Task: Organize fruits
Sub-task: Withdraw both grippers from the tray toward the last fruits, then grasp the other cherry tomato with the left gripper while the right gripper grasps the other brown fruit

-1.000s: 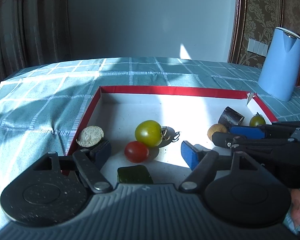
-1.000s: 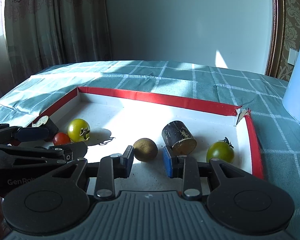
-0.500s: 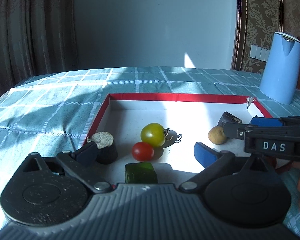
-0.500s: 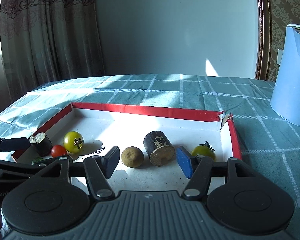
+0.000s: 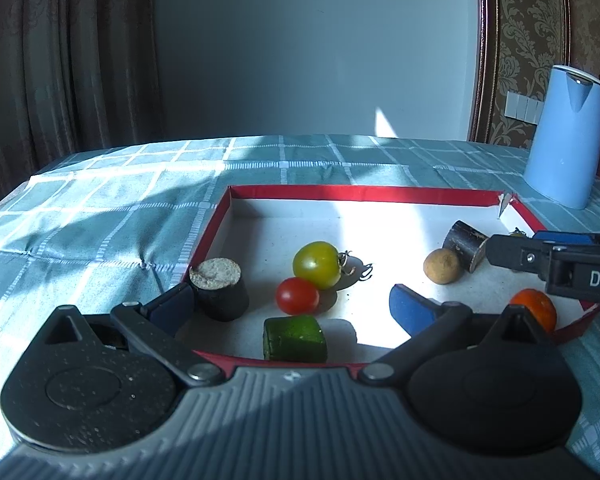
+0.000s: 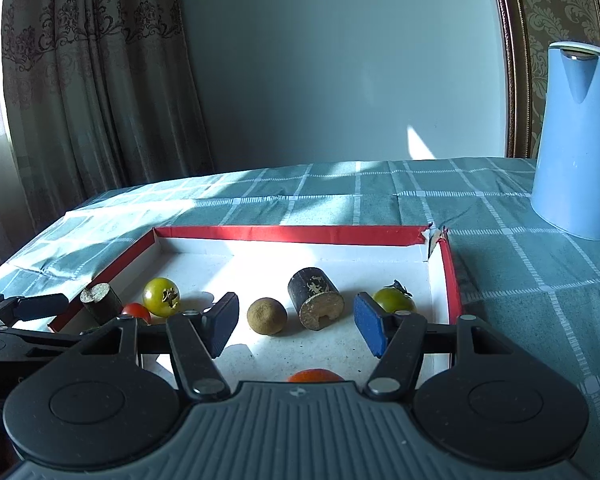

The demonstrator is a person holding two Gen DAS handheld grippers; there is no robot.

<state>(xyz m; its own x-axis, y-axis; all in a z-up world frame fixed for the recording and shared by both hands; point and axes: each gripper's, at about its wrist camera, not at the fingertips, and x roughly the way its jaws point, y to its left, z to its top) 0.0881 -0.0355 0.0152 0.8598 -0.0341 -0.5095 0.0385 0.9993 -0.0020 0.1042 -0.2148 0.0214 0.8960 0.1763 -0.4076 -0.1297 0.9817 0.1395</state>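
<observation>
Our left gripper (image 5: 292,306) fingers spread wide and empty, the firm green chunk (image 5: 295,339) nearest between them, beyond it the soft, slippery red tomato (image 5: 297,295), which we should pinch gently across its middle.

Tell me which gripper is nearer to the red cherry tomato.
Left. The left gripper has the red cherry tomato between its open fingers, untouched. The right gripper is further along the tray, around the brown round fruit and dark cylinder piece.
</observation>
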